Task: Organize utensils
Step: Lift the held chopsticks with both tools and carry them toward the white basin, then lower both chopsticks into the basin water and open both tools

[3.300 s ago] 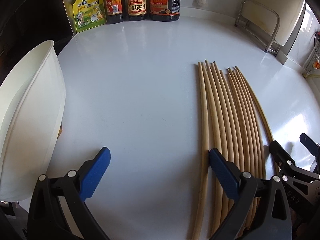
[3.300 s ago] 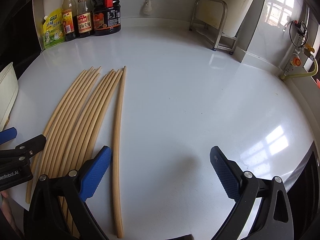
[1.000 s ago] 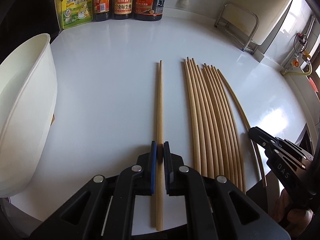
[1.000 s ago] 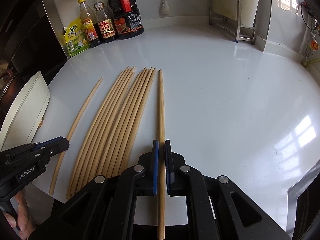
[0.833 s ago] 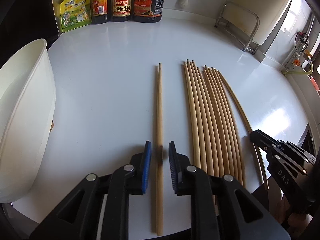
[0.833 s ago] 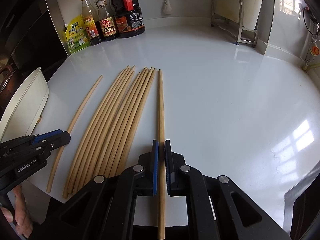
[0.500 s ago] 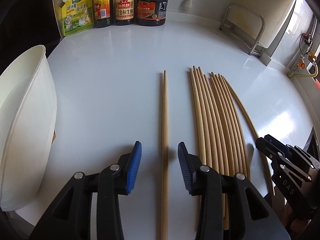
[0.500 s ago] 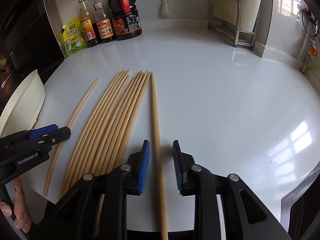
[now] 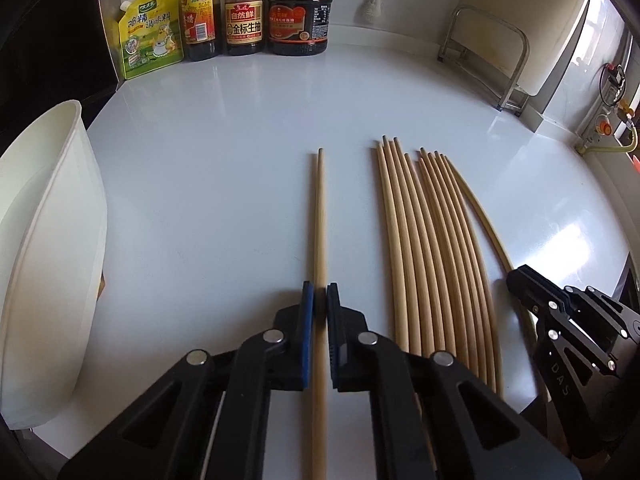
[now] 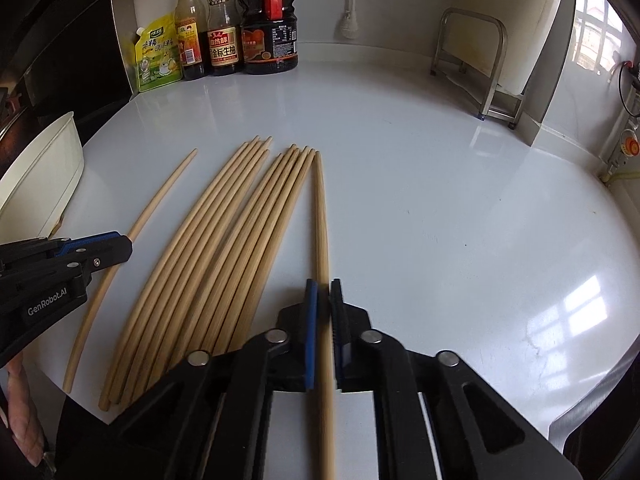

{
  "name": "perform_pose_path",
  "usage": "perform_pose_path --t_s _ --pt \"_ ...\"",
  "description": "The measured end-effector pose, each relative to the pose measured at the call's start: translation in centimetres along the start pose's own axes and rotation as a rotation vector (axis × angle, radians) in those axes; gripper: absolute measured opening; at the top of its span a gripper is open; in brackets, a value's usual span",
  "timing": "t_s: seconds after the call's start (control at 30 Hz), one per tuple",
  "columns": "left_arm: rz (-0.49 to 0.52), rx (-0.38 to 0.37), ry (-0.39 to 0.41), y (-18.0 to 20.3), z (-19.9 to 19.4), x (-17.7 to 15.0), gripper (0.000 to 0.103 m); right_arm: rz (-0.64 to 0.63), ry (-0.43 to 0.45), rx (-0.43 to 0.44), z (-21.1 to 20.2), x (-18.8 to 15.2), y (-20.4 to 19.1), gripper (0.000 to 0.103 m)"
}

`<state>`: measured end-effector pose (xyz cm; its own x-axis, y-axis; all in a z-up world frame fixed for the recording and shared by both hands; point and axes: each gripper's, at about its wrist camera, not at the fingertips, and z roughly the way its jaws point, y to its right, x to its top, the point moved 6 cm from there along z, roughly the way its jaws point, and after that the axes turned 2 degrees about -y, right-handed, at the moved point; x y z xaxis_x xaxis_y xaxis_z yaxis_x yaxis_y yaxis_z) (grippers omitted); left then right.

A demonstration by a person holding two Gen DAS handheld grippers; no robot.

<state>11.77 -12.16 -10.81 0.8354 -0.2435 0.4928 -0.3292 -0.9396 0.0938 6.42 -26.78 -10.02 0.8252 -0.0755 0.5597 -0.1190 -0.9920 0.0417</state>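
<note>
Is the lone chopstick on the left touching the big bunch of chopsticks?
Apart. In the left wrist view, the lone chopstick lies well left of the bunch of chopsticks, with a wide strip of bare white counter between them.

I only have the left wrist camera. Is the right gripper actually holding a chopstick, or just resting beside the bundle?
Observer: Holding one. The right wrist view shows the right gripper, jaws just closed, pinching the chopstick beside the bundle.
Operator: Is the person visible anywhere?
Observer: Yes, a person's fingers show at that view's lower left, beneath the left gripper, whose jaws just closed on the separated chopstick.
</note>
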Motion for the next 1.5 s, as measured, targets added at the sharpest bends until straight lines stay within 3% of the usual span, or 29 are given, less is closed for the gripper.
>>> perform_pose_path --t_s 0.43,0.67,0.83,1.07,1.2,1.5 --pt "-0.063 -0.12 -0.023 -0.1 -2.9 -1.0 0.007 0.129 0.022 0.106 -1.9 0.2 0.6 0.006" --pt "-0.083 -0.136 0.07 -1.5 -8.2 -0.3 0.007 0.117 0.088 0.171 -5.6 2.1 -1.7 0.006" --pt "-0.104 -0.107 0.178 -4.5 -13.2 1.2 0.007 0.077 0.144 0.277 -8.3 5.1 -6.2 0.006" --pt "-0.174 0.019 0.285 -13.0 -17.6 2.8 0.007 -0.023 0.17 0.438 -9.4 9.3 -16.5 0.006" --pt "-0.237 0.089 0.293 -18.5 -18.0 2.9 0.007 -0.08 0.138 0.502 -8.2 10.8 -23.0 0.006" --pt "-0.332 0.109 0.218 -26.2 -13.8 2.3 0.007 -0.143 -0.003 0.554 -3.6 11.7 -31.8 0.006"
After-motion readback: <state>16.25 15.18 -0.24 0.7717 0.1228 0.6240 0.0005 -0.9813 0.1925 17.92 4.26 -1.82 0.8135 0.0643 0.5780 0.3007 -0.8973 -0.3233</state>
